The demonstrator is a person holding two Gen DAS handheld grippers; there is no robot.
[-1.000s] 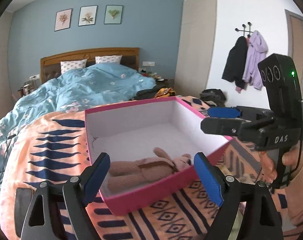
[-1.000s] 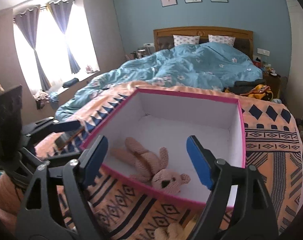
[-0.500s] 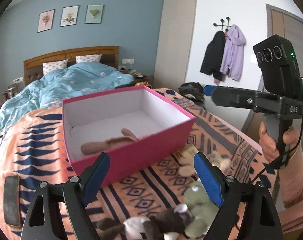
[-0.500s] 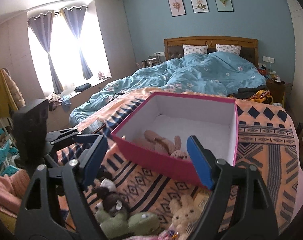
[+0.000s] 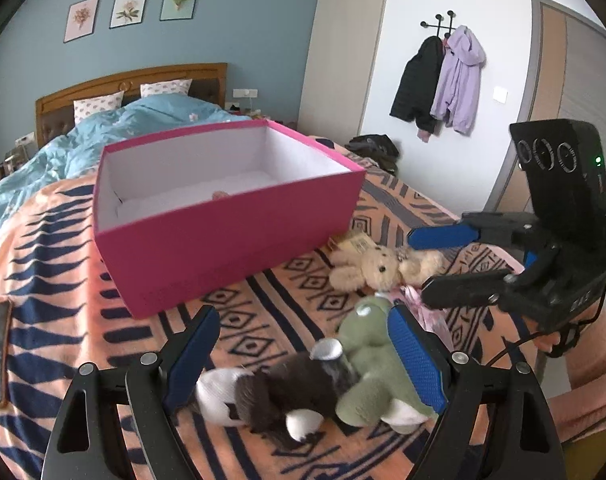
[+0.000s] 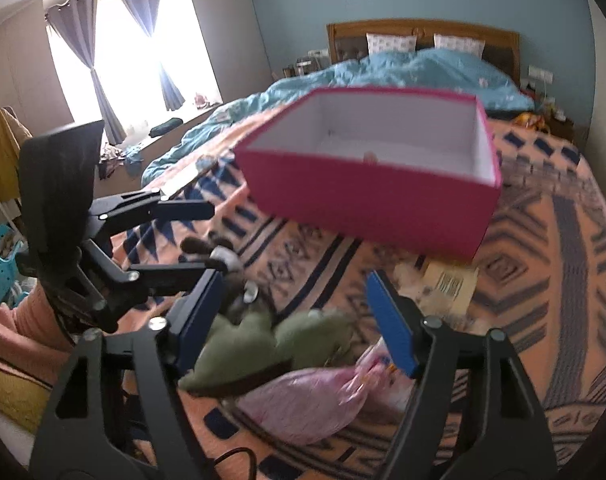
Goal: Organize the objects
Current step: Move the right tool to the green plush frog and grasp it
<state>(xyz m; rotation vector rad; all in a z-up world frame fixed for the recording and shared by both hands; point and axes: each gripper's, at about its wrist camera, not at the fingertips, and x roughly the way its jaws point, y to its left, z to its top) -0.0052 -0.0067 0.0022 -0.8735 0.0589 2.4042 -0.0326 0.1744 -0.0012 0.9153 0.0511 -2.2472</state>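
Pink box (image 5: 239, 236) sits on the bed's patterned blanket (image 5: 63, 240), open side up, one pale toy just showing above its near wall. Judging by that, sorting has begun but most is left: a tan bear (image 5: 377, 270), a green plush (image 5: 377, 376), a brown-and-white plush (image 5: 279, 392) and a pink bag (image 6: 303, 396) lie loose in front of it. The green plush lies with its long axis running away from the left camera, toward the box. Left claw (image 5: 303, 360) is wide, straddling the two plushes, gripping nothing. Right claw (image 6: 295, 320) is closing over the green plush, pads not yet pressing.
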